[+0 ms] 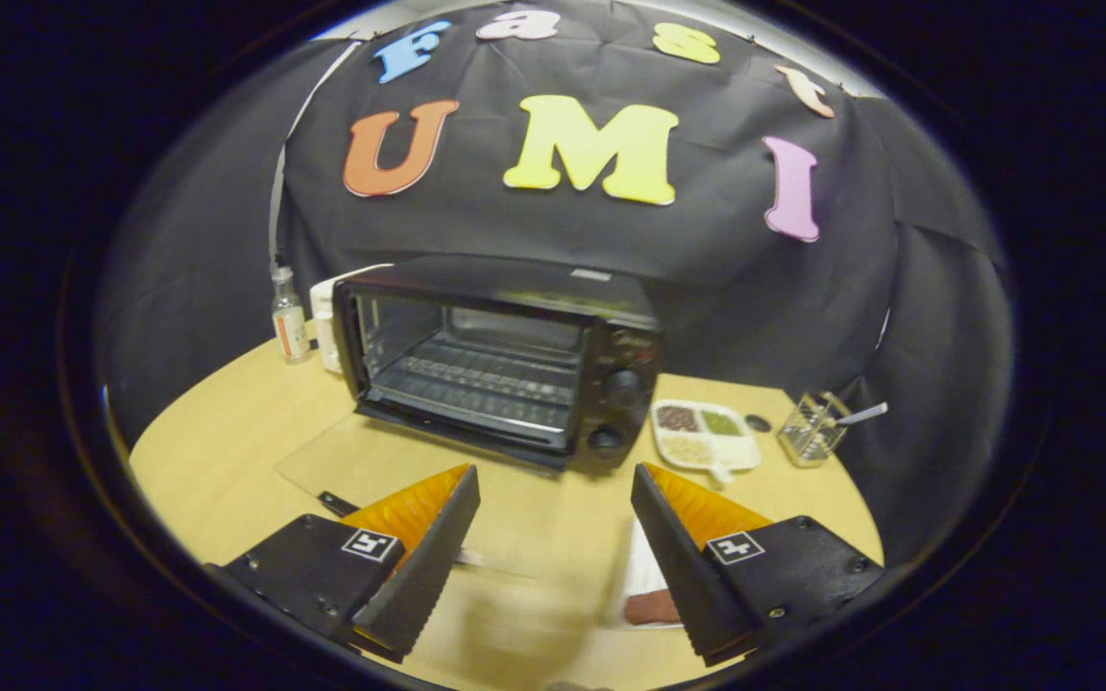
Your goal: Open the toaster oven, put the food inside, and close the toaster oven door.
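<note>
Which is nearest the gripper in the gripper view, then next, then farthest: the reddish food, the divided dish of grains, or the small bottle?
Gripper is open, holding nothing.
1. Reddish food, on a white plate beside the right finger.
2. Divided dish, beyond the fingers, right of the toaster oven.
3. Small bottle, left of the oven, by the wall.

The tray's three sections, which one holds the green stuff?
On the tray right of the toaster oven, the far right section: green filling. The others hold dark and pale grains. The gripper is open.
</note>
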`<state>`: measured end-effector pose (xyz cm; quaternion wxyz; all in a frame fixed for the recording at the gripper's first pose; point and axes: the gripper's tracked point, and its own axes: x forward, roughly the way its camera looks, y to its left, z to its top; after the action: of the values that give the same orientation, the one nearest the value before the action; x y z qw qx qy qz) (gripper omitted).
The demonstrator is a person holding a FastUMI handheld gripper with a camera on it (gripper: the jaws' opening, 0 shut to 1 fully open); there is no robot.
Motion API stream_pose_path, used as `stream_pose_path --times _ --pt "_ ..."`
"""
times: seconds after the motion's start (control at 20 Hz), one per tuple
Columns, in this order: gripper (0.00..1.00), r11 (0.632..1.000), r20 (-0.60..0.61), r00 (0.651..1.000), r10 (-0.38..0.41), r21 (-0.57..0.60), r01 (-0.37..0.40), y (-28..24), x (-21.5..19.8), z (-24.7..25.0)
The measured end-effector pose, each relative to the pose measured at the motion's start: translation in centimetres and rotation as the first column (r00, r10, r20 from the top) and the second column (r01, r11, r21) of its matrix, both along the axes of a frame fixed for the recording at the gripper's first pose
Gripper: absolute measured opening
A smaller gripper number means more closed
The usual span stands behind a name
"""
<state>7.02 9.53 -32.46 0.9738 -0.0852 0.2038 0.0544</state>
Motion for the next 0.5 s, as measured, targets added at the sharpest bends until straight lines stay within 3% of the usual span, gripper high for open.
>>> stream_pose_path --times 0.25,0.5 --pt "1.0 0.998 -0.034 0.998 -0.054 0.017 0.054 -11.0 -0.1 0.5" --pt "1.0 0.992 -0.163 0.987 -0.01 0.119 0.03 -14.3 -2.1 -3.3"
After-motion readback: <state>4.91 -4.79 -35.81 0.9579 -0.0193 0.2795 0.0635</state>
